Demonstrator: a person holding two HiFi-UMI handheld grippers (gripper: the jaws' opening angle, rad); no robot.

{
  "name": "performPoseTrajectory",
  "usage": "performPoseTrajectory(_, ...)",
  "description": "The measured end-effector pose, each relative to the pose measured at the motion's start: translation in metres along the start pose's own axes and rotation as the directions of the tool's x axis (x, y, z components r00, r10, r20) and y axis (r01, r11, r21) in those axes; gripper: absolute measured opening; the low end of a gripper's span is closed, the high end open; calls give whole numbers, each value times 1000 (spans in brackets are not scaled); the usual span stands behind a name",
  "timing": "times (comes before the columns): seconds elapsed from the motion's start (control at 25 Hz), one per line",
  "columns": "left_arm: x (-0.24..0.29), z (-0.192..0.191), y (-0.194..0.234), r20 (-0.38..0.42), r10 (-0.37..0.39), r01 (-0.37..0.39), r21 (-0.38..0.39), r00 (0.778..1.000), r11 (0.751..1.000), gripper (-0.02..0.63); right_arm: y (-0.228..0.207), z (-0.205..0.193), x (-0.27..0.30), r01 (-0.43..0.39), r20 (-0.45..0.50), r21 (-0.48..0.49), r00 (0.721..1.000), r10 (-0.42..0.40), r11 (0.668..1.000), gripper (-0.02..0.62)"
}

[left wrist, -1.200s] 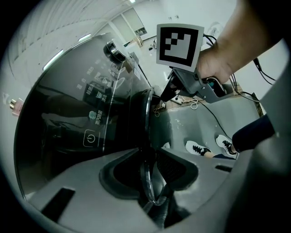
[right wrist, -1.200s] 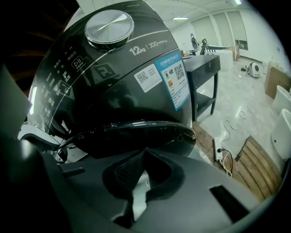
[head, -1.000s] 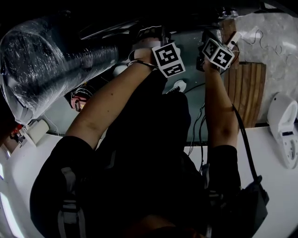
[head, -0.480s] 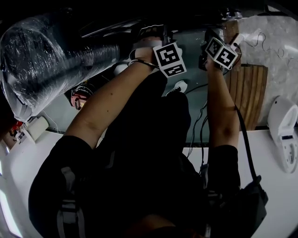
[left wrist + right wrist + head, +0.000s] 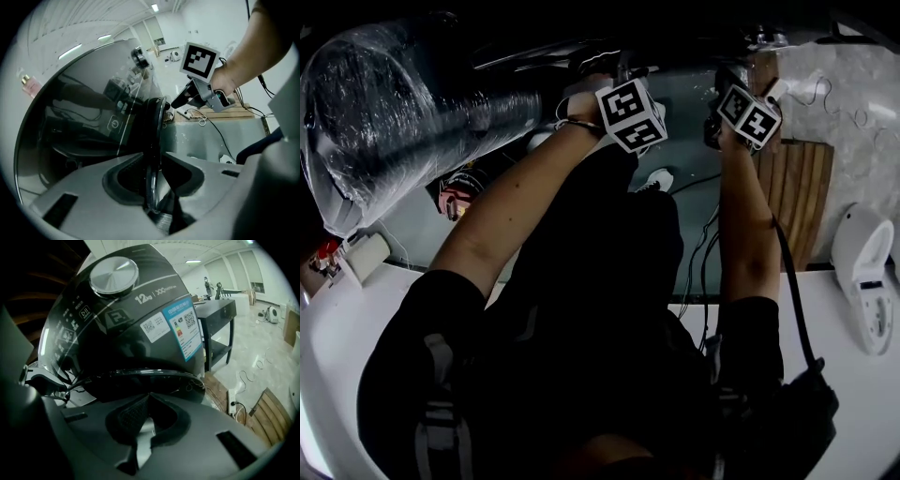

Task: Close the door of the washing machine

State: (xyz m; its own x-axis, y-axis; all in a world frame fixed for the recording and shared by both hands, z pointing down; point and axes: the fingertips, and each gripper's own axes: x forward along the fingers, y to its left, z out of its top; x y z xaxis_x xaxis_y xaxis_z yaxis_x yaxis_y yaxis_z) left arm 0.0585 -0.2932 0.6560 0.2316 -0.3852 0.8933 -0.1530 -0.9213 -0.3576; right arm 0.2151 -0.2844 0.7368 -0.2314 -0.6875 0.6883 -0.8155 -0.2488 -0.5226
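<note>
The washing machine (image 5: 126, 319) is dark grey, with a silver knob (image 5: 114, 275) and a blue sticker. Its round dark door (image 5: 84, 131) stands swung out; the rim (image 5: 154, 122) shows edge-on in the left gripper view. My left gripper (image 5: 152, 159) is shut on that rim, one pad on each side. My right gripper (image 5: 147, 397) is shut and holds nothing; its tip (image 5: 174, 104) rests at the door's rim (image 5: 140, 378). In the head view both marker cubes, left (image 5: 628, 114) and right (image 5: 750, 114), sit at the dark top, and the jaws are hidden there.
A large plastic-wrapped bundle (image 5: 384, 103) lies at the upper left. A wooden pallet (image 5: 792, 187), a power strip with cables (image 5: 659, 178) and a white device (image 5: 862, 272) are on the floor to the right. A black table (image 5: 218, 315) stands beyond the machine.
The left gripper's cube has rolled a little and shifted slightly up and left. The right gripper has stayed where it was.
</note>
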Motion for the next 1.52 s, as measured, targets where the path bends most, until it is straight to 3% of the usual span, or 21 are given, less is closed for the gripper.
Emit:
performPoseTrajectory(0.12, -7, -10, -2, -4, -28, 28, -27, 1000, 999, 121, 1, 5, -14, 11, 23, -4, 1000, -11, 1000, 5)
performPoseTrajectory(0.28, -10, -15, -15, -5, -56, 56, -34, 998, 998, 120, -1, -11, -38, 24, -26, -29, 999, -24, 999, 5)
performPoseTrajectory(0.68, -72, 5, -23, 166, -35, 69, -206, 986, 976, 120, 40, 4, -127, -20, 44, -114, 999, 26, 993, 5)
performPoseTrajectory(0.92, -131, 27, -32, 305, -28, 120, -290, 952, 949, 102, 58, 15, -189, -41, 87, -140, 995, 54, 989, 5)
performPoseTrajectory(1.2, -198, 44, -29, 435, 34, 131, -344, 900, 930, 49, 92, 33, -245, -92, 151, -294, 978, 141, 951, 5)
performPoseTrajectory(1.28, -217, 47, -29, 477, 41, 162, -377, 878, 912, 31, 104, 37, -261, -104, 170, -333, 971, 168, 937, 5)
performPoseTrajectory(1.44, -259, 49, -24, 554, 96, 221, -478, 827, 850, 29, 133, 51, -294, -166, 220, -354, 942, 254, 920, 5)
performPoseTrajectory(1.52, -275, 48, -24, 562, 126, 207, -491, 818, 847, 28, 148, 57, -309, -190, 232, -376, 928, 291, 907, 5)
